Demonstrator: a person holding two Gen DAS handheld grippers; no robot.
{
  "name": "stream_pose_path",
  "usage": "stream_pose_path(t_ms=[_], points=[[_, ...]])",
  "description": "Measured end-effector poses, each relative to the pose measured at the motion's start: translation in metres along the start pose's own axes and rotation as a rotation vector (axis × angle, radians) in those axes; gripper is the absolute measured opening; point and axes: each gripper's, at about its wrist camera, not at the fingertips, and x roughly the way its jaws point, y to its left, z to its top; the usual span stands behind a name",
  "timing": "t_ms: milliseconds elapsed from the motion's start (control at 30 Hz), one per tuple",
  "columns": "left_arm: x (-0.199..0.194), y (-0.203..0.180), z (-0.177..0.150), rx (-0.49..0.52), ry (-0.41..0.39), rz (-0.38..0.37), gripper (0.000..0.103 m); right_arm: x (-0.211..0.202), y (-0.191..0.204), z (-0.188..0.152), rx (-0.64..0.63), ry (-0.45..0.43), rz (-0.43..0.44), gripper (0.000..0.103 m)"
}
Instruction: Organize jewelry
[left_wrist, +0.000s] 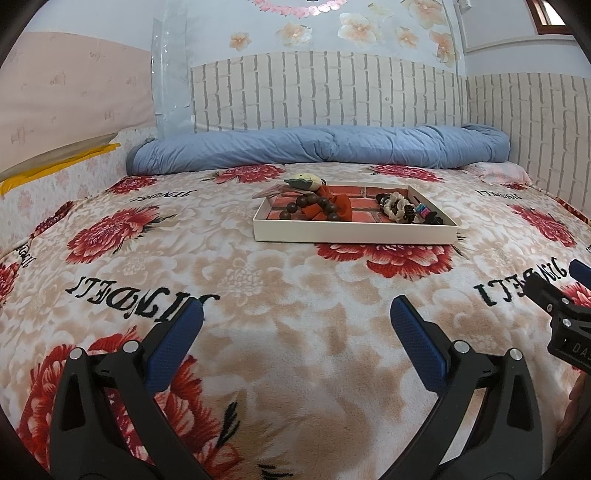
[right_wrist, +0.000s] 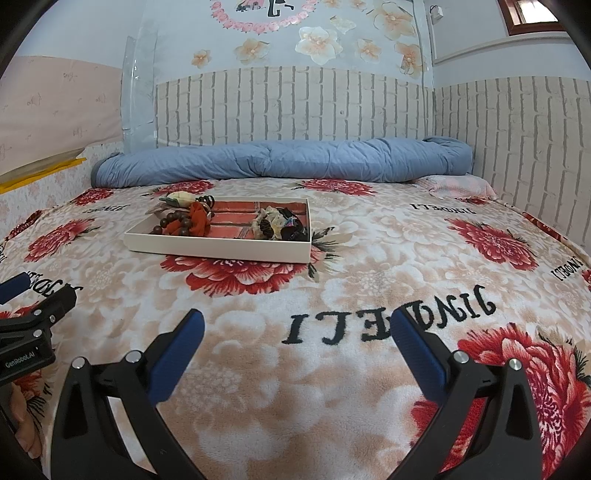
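A shallow white tray (left_wrist: 354, 234) with a brick-pattern floor lies on the flowered bed blanket; it also shows in the right wrist view (right_wrist: 218, 251). In its left part lie a brown wooden bead bracelet (left_wrist: 314, 206) and a red scrunchie (left_wrist: 334, 203). In its right part lie white and dark bracelets and hair ties (left_wrist: 402, 208), also seen in the right wrist view (right_wrist: 280, 223). A green-and-cream clip (left_wrist: 303, 182) rests at the tray's far left corner. My left gripper (left_wrist: 295, 314) and right gripper (right_wrist: 297, 325) are both open and empty, hovering over the blanket short of the tray.
A rolled blue quilt (left_wrist: 321, 147) lies along the brick-pattern headboard behind the tray. A wall borders the bed on the right. The other gripper shows at each view's edge (left_wrist: 565, 306) (right_wrist: 29, 321).
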Motion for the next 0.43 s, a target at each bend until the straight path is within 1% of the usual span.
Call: stream_pose_path(t_ms=[433], points=[[0.0013,0.0024,0.0015,-0.006,0.017,0.006,0.098,-0.0005,0.0000,-0.0003,-0.001,0.000,-0.001,0.098]])
